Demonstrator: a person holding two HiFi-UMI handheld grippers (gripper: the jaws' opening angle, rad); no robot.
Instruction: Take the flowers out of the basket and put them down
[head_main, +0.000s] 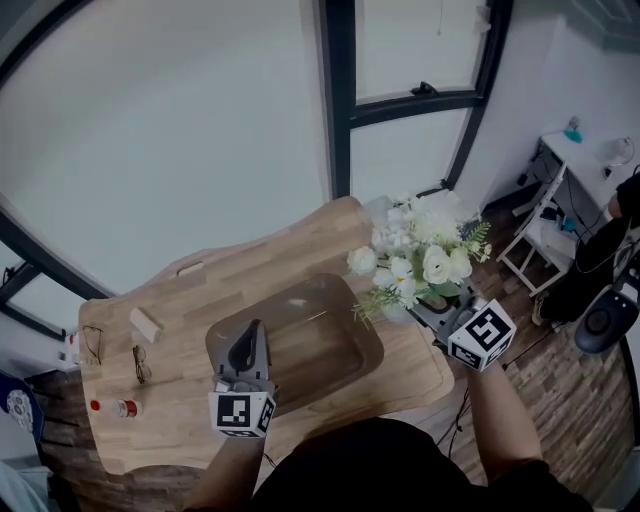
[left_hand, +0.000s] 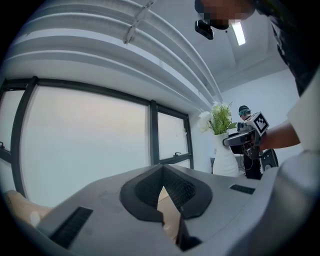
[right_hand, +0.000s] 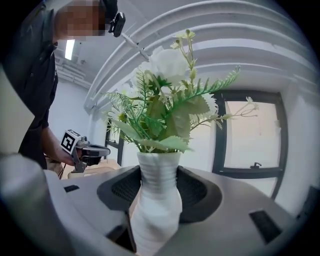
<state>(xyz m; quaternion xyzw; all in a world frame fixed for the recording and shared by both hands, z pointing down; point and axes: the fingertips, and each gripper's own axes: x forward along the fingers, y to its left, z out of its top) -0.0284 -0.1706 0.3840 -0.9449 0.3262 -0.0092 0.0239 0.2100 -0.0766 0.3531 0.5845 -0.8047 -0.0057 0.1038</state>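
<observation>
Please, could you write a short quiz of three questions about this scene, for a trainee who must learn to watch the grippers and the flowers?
1. True or false: the right gripper is closed on the white vase.
2. What lies on the left part of the table? A) glasses B) a plate C) a book
3. What colour are the blooms of the flowers?

Key: 1 true; 2 A; 3 white.
</observation>
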